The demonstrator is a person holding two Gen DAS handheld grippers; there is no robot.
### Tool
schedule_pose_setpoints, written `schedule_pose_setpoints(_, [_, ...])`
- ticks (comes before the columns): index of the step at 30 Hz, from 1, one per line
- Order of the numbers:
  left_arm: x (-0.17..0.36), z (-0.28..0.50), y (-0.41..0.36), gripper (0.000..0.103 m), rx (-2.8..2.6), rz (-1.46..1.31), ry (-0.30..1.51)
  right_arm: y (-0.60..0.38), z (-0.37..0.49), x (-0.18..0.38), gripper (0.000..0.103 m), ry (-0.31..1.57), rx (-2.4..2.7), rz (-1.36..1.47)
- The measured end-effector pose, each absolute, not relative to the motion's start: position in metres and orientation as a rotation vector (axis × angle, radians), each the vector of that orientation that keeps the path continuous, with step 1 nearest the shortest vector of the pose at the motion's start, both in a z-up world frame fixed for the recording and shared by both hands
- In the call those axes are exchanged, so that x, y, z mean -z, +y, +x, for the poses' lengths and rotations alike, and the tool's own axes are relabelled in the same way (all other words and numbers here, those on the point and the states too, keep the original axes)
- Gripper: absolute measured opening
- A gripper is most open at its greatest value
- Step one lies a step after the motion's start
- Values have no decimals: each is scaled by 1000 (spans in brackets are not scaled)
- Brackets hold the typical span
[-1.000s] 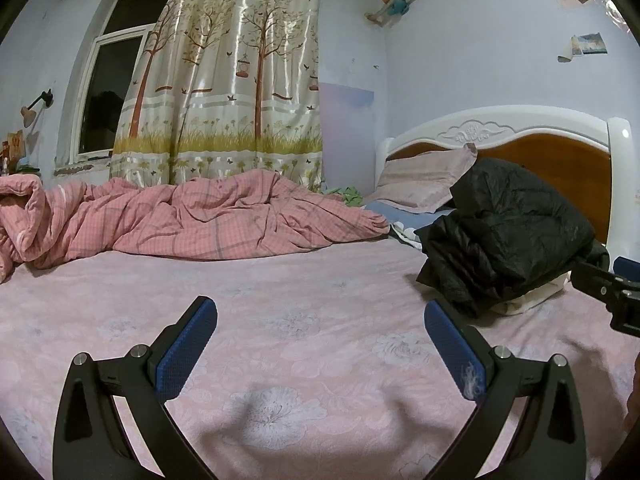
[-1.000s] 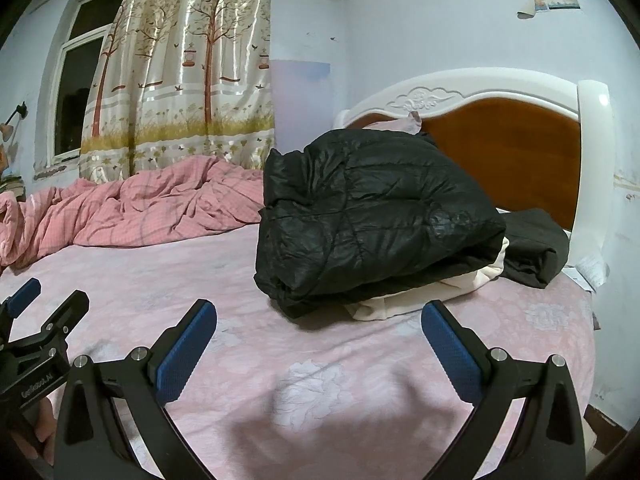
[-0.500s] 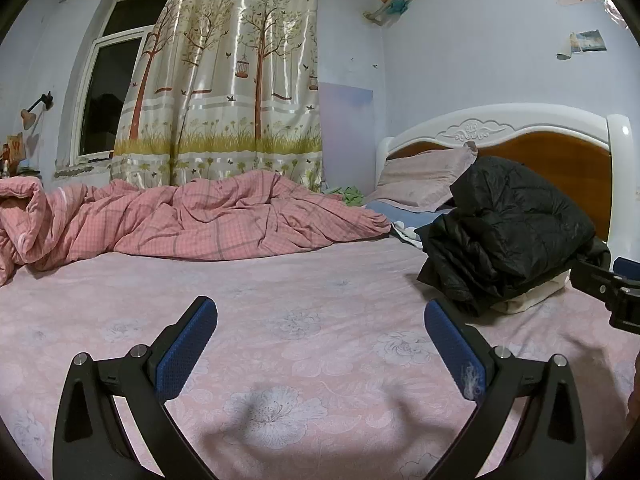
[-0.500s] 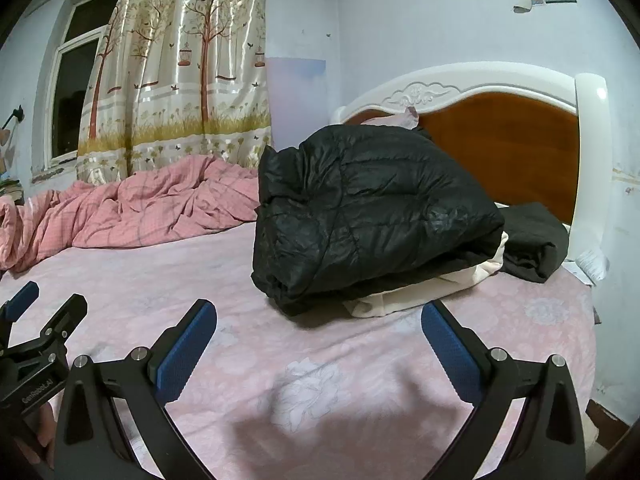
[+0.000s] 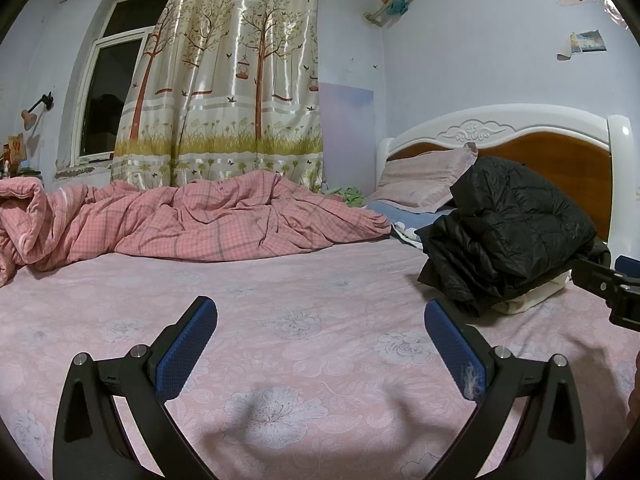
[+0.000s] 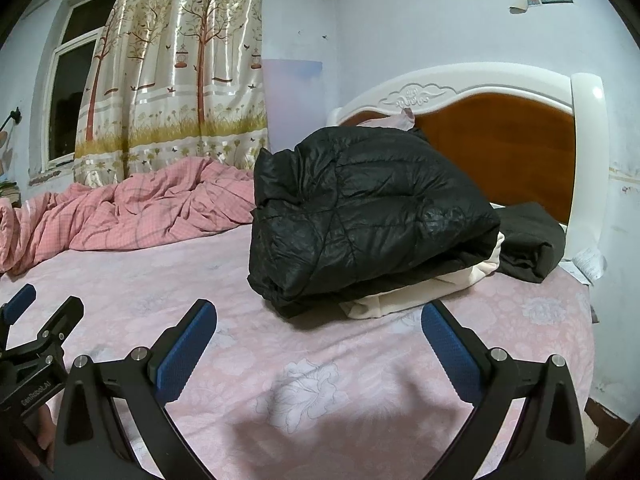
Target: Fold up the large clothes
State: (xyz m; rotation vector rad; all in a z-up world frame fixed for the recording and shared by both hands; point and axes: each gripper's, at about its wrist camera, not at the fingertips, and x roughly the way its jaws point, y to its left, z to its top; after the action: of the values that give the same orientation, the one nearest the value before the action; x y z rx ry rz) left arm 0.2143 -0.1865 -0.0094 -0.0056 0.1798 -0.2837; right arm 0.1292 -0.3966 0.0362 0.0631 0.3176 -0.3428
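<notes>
A folded black puffer jacket (image 6: 368, 216) (image 5: 508, 232) lies near the headboard on top of a folded cream garment (image 6: 424, 292). A dark folded garment (image 6: 532, 240) sits just right of them. My right gripper (image 6: 318, 346) hovers open over the pink floral sheet (image 6: 280, 344), a short way in front of the jacket, holding nothing. My left gripper (image 5: 320, 344) is open too, empty, above the middle of the sheet (image 5: 280, 320), with the jacket off to its right. The right gripper's tip shows at the right edge of the left wrist view.
A crumpled pink checked duvet (image 5: 192, 220) lies along the far side of the bed. Pillows (image 5: 424, 180) lean on the white and wood headboard (image 6: 500, 120). A patterned curtain (image 5: 228, 80) and window (image 5: 108, 100) stand behind. The bed's right edge (image 6: 588, 320) drops to the floor.
Both grippers have pulled back slightly from the jacket pile and stay open; the jacket looks a little farther off. Nothing was grasped.
</notes>
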Motion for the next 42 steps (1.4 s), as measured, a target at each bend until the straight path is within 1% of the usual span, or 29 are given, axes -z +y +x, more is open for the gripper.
schedule_pose_setpoints(42, [10,214,-183,103,282,-7,178,-405,139,-34,103,317,317,2])
